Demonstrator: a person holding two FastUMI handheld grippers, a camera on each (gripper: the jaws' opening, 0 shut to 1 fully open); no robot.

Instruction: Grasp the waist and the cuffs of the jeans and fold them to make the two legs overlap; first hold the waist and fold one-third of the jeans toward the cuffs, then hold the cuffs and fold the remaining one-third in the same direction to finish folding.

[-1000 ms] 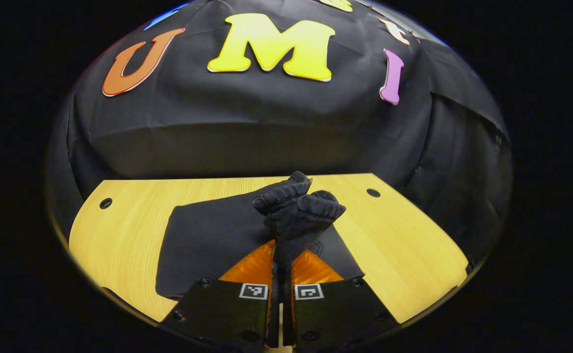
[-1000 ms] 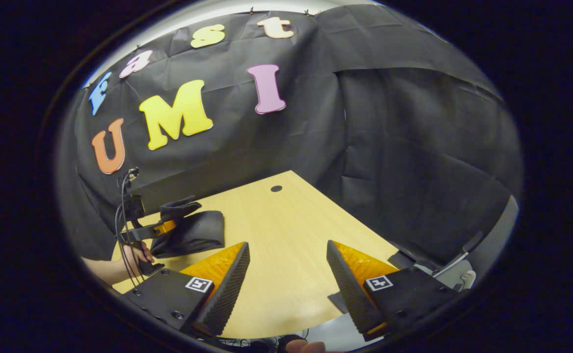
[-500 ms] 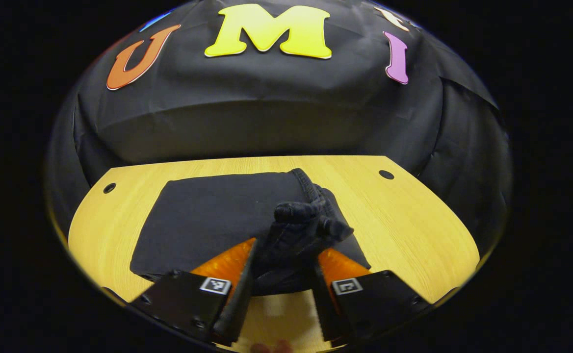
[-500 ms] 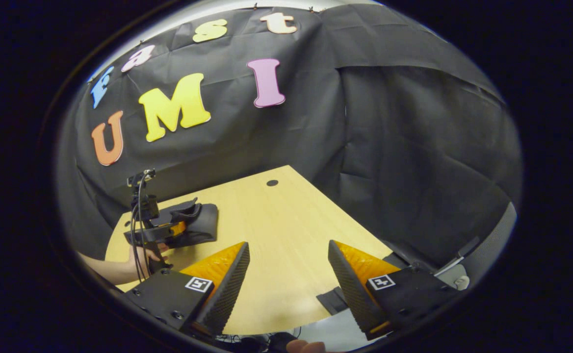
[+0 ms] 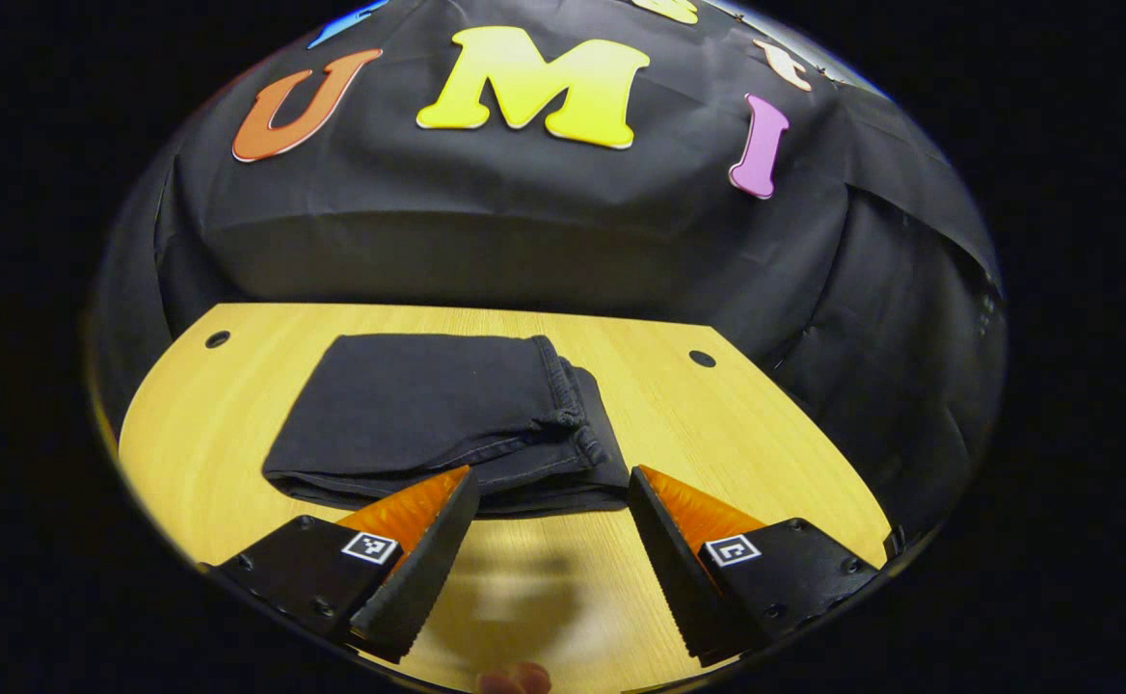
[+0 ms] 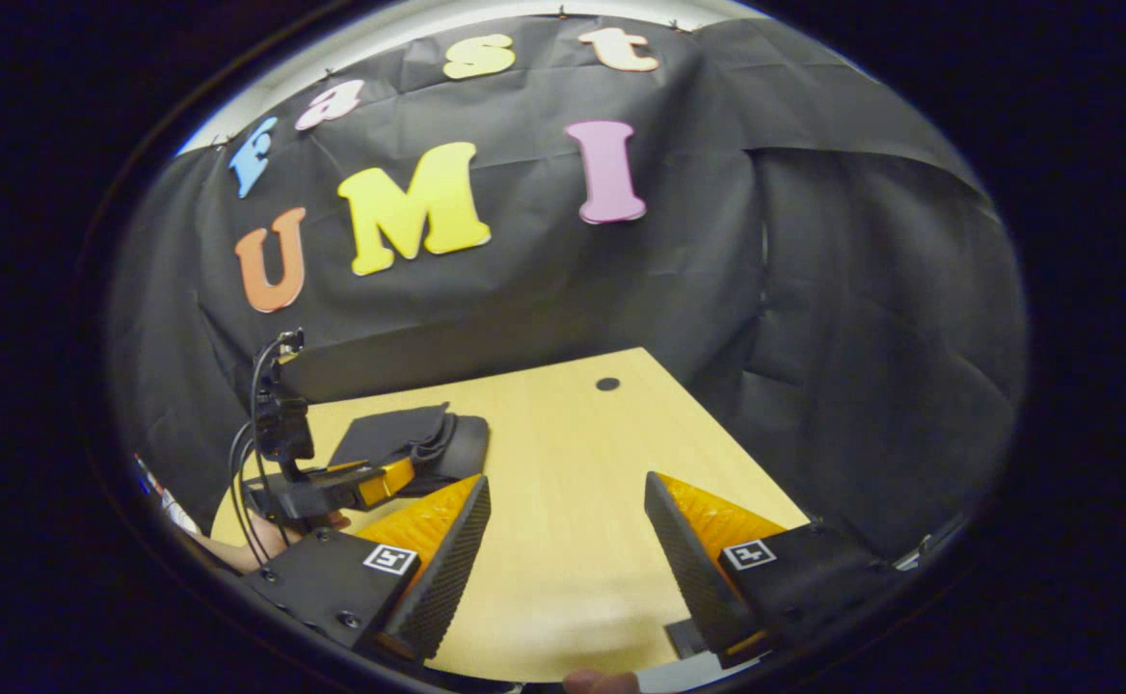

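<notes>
Jeans sitting folded just past the spread left tongs, right tongs idling well off to the side

Fingers of the left gripper (image 5: 544,540) are gaping wide over bare table (image 5: 785,453), pinching nothing, and the jeans (image 5: 447,424) are lying straight ahead just beyond the tips, stacked flat with the long side running across the view and the bunched hem edge facing right. Right gripper (image 6: 563,540) is hanging open too, over empty wood, with the bundle far off to its left. Looks to me like the fold's basically done, so the left hand's the nearer one if any tidying's needed.
</notes>
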